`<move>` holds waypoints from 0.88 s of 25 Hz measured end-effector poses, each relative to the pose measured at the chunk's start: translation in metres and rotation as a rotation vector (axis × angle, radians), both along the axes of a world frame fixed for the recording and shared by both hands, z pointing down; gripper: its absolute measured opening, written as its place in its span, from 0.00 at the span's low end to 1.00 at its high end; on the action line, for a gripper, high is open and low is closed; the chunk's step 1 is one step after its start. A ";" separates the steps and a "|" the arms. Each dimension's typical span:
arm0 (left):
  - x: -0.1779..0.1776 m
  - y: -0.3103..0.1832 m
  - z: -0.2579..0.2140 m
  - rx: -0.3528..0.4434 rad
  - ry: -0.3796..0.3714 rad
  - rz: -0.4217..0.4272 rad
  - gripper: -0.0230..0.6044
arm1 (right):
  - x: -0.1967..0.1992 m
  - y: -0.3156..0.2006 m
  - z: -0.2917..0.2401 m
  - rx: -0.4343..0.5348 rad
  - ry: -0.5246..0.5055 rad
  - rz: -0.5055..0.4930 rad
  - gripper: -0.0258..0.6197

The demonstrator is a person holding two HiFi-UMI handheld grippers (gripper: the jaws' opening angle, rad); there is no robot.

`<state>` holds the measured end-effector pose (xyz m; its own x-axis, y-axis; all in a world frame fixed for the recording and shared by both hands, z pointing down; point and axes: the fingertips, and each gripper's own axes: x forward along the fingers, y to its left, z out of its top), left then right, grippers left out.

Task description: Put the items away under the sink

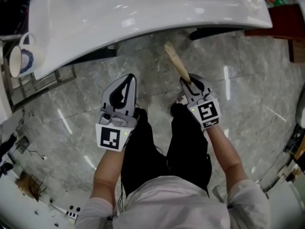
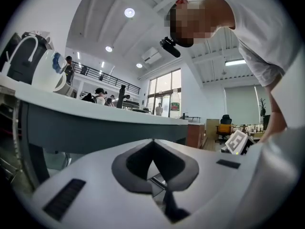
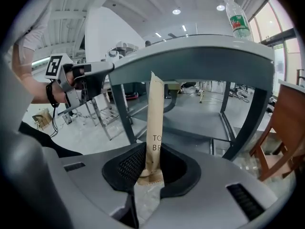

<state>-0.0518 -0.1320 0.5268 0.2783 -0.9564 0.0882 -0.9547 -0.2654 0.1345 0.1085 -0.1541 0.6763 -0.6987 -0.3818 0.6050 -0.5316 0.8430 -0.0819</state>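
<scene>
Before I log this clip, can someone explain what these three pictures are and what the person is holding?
No robot here: a person holds a grabbing tool in each hand. The head view looks down from their head at the white sink and the marble floor. The other two views come from cameras riding on each tool, looking along its tongs. The left gripper has its tongs closed on nothing. The right gripper pinches a slim brown paper packet, pointing toward the sink. A mug sits at the left, beside the sink.
</scene>
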 end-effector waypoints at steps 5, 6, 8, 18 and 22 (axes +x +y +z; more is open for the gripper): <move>-0.001 -0.001 0.030 0.025 0.019 0.013 0.04 | -0.011 -0.008 0.050 0.032 0.032 -0.020 0.19; 0.001 -0.001 0.037 0.030 0.021 0.020 0.04 | -0.012 -0.012 0.056 0.038 0.031 -0.013 0.19; 0.005 0.000 0.049 0.034 0.019 0.035 0.04 | -0.017 -0.021 0.067 0.046 0.028 0.001 0.19; -0.009 -0.012 0.102 0.052 0.071 -0.007 0.04 | -0.060 -0.059 0.108 0.075 0.048 -0.018 0.19; -0.017 -0.016 0.122 0.035 0.101 -0.041 0.04 | -0.080 -0.079 0.117 0.069 0.047 -0.032 0.19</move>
